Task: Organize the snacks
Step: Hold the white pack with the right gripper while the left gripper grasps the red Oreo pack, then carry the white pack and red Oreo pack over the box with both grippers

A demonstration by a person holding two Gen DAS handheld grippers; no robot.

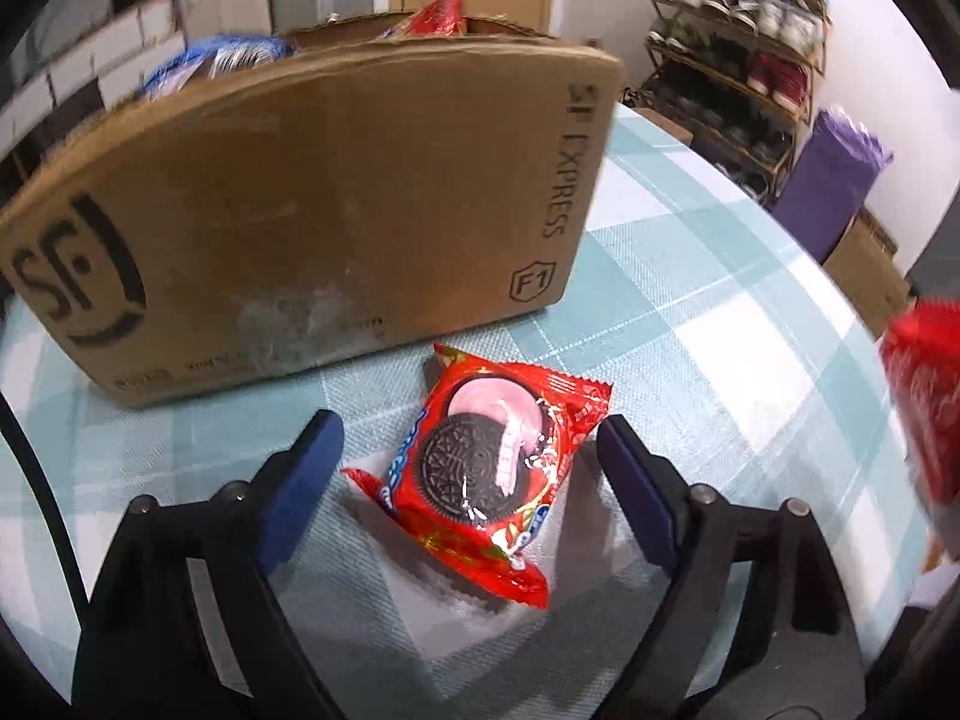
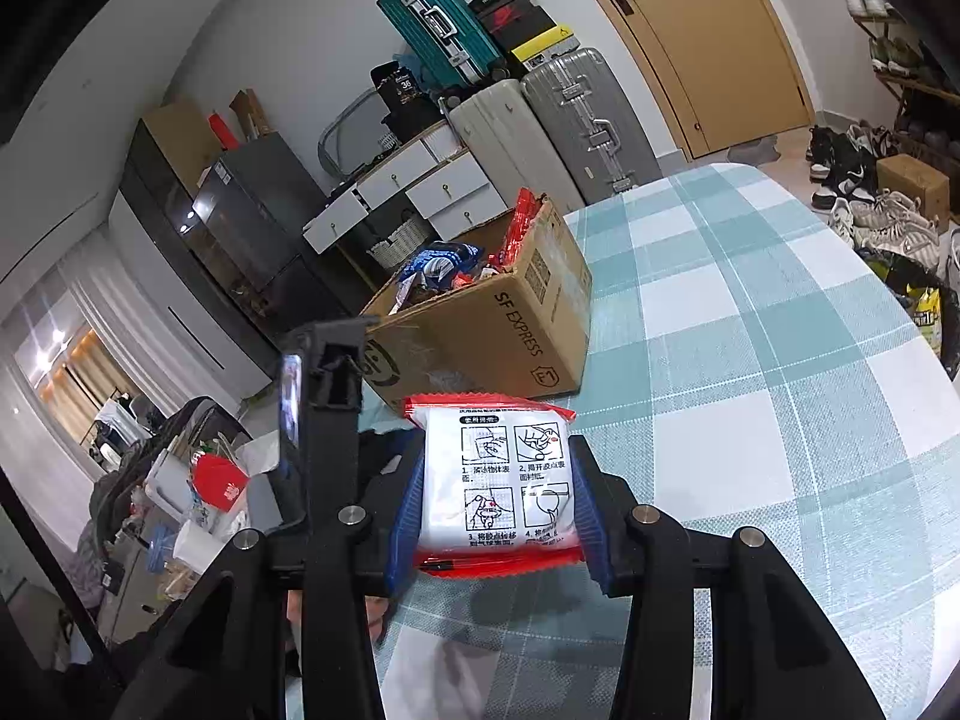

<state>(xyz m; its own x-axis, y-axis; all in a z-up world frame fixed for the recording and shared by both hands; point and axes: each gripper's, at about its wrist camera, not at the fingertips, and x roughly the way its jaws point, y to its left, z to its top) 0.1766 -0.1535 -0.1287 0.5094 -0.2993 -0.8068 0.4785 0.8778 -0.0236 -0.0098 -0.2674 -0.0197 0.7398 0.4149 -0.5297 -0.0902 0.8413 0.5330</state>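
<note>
A red cookie packet (image 1: 486, 474) lies on the checked tablecloth just in front of a cardboard box (image 1: 312, 216). My left gripper (image 1: 465, 438) straddles it, open, with a gap on each side between the blue pads and the wrapper. In the right wrist view my right gripper (image 2: 492, 480) is shut on a white and red packet (image 2: 498, 486) printed with instruction drawings, held above the table edge. The same box (image 2: 510, 324) stands beyond it, with red and blue snack packets inside. At the right edge of the left wrist view a blurred red packet (image 1: 924, 408) shows.
The table (image 2: 750, 360) wears a teal and white checked cloth. The other gripper's black frame (image 2: 324, 420) rises at the left of the right wrist view. Suitcases, drawers and a door stand behind; a shoe rack (image 1: 738, 60) and purple bag (image 1: 834, 180) are off the table's far side.
</note>
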